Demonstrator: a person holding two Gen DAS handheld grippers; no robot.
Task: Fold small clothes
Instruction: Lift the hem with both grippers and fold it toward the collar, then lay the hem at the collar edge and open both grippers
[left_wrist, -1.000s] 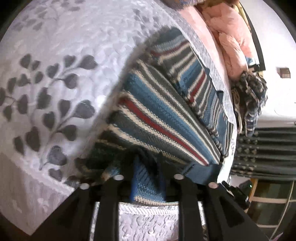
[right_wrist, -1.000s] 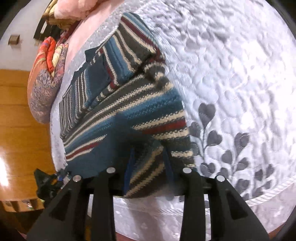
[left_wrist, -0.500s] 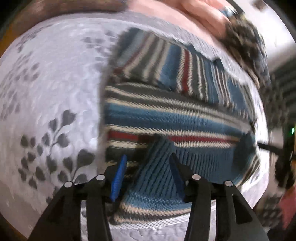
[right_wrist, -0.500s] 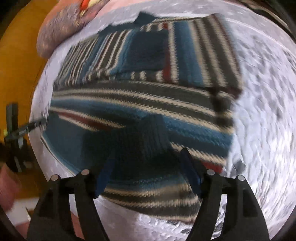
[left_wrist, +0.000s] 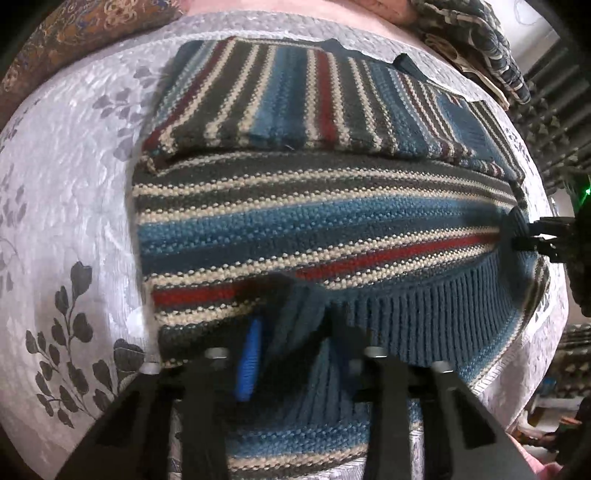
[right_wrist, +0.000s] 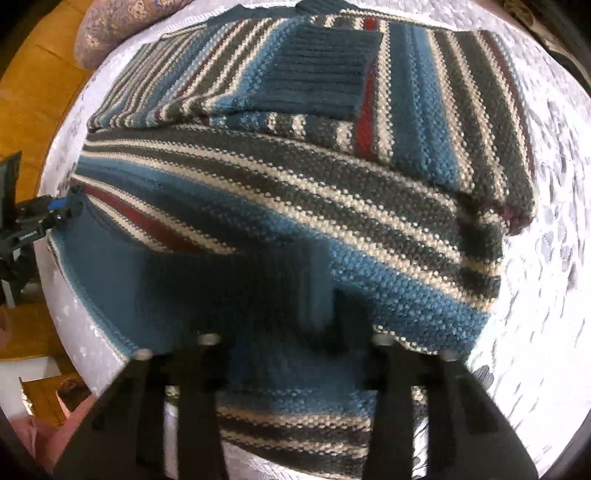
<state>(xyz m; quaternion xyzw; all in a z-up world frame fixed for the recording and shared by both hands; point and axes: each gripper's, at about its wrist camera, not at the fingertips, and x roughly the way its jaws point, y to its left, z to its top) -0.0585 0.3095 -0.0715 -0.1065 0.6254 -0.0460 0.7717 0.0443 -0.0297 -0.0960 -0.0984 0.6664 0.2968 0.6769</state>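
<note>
Both of my grippers had hold of the same garment, a knitted sweater (left_wrist: 321, 221) striped in blue, charcoal, cream and red, which lay spread across a pale quilted bedspread (left_wrist: 74, 206) printed with dark leaf sprigs. My left gripper (left_wrist: 295, 332) was pinched onto a raised tuck of the ribbed blue hem, the knit bunched up between its blue-padded fingers (left_wrist: 248, 363). My right gripper (right_wrist: 295, 328) was likewise clamped on a fold of the dark blue hem, though that part of the right wrist view was shadowed and smeared, so I could make out little more than fabric filling the gap between the fingers.

The sweater's far part sat folded over, its stripes running away from me while the near body's stripes ran crosswise. In the right wrist view a ribbed dark blue cuff (right_wrist: 321, 70) rested on top of that folded section. From the left wrist view I saw my other gripper biting the hem at the sweater's right edge, and the right wrist view showed the matching grip at the left edge.

Beyond the bedspread lay a brown patterned cushion (left_wrist: 85, 33) and a dark checked cloth (left_wrist: 480, 44), with a wooden floor (right_wrist: 29, 92) off the bed's side.
</note>
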